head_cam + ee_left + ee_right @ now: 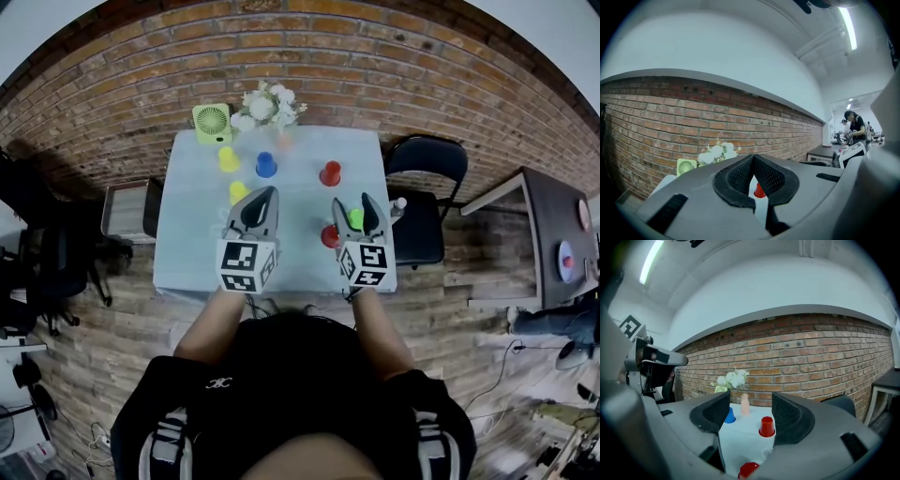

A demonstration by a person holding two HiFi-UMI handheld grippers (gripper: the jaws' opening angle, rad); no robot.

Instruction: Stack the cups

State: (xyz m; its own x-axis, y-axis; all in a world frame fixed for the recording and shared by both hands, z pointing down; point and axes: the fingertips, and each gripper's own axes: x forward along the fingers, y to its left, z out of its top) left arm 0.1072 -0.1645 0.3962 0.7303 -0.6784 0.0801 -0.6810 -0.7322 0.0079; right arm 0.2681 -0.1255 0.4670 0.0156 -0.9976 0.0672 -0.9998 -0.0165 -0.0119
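**Both grippers over the near half of the table, six cups standing singly**

We are holding the left gripper (pixel 265 193) over the table (pixel 187 253), its jaws pressed together at the tips with nothing between them. We are holding the right gripper (pixel 354 202) beside it with its jaws standing apart. Its own view is showing only bare tabletop between the pads.

Six cups are standing upside down on the light tabletop, each on its own. The far yellow cup (pixel 228 159) and the blue cup (pixel 266 165) are sitting near each other toward the back, with the far red cup (pixel 330 173) off to their right. The near yellow cup (pixel 238 192) is sitting just left of the left gripper's tips. Seen from the head, the green cup (pixel 356 218) is showing between the right gripper's jaws, and the near red cup (pixel 330 236) is sitting just left of that gripper.

Along the back edge a green fan (pixel 212 123), white flowers (pixel 267 103) and a pale pink vase (pixel 745 405) are standing. A black chair (pixel 427 164) is standing at the table's right.
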